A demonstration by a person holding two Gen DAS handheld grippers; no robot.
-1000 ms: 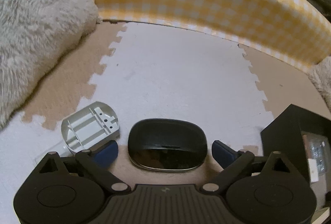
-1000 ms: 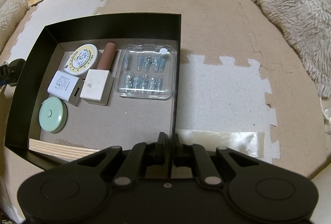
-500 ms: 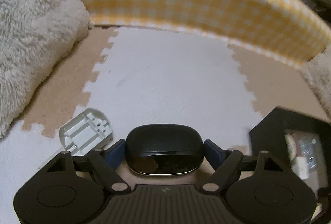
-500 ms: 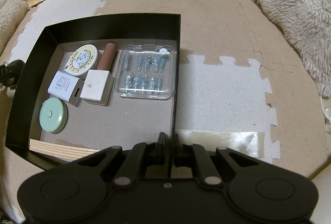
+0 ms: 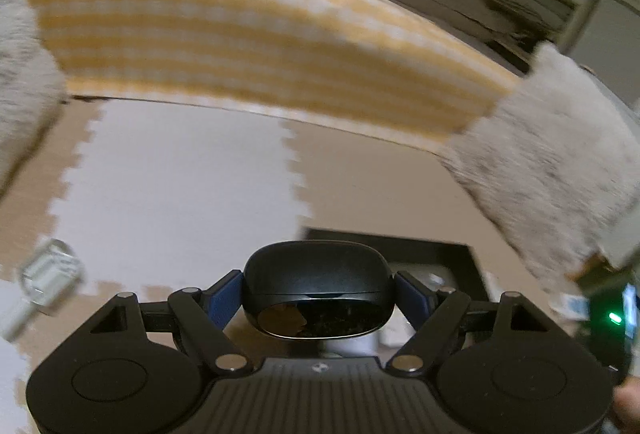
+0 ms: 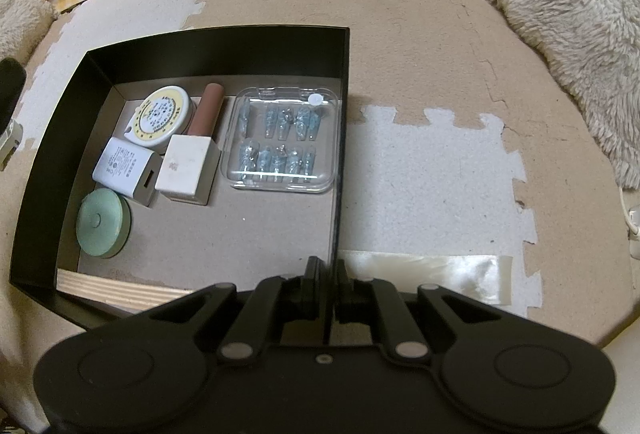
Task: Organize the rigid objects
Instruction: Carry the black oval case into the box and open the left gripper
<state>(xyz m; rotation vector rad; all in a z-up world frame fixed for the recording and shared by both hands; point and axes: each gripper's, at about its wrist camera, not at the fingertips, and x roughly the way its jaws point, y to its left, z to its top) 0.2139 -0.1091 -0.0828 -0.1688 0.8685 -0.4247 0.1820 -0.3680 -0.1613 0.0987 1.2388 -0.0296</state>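
Observation:
My left gripper [image 5: 318, 290] is shut on a glossy black oval case [image 5: 316, 286] and holds it in the air, with the black box [image 5: 440, 254] behind it. My right gripper [image 6: 328, 274] is shut on the right wall of that black box [image 6: 340, 137]. Inside the box lie a clear case of blue nail tips [image 6: 282, 139], a brown tube with a white cap [image 6: 196, 149], a round yellow-and-white tape measure [image 6: 162, 115], a white charger [image 6: 126, 169] and a round green disc [image 6: 102, 224].
A clear plastic holder [image 5: 46, 272] lies on the foam mat at the left. A yellow checked cushion [image 5: 248, 45] runs along the back. Fluffy cream rugs [image 6: 568, 13] lie at both sides. A strip of tape [image 6: 432, 274] lies right of the box.
My left gripper closed on the black case, lifted it off the mat and swung right toward the black box. The right gripper and the box have stayed still.

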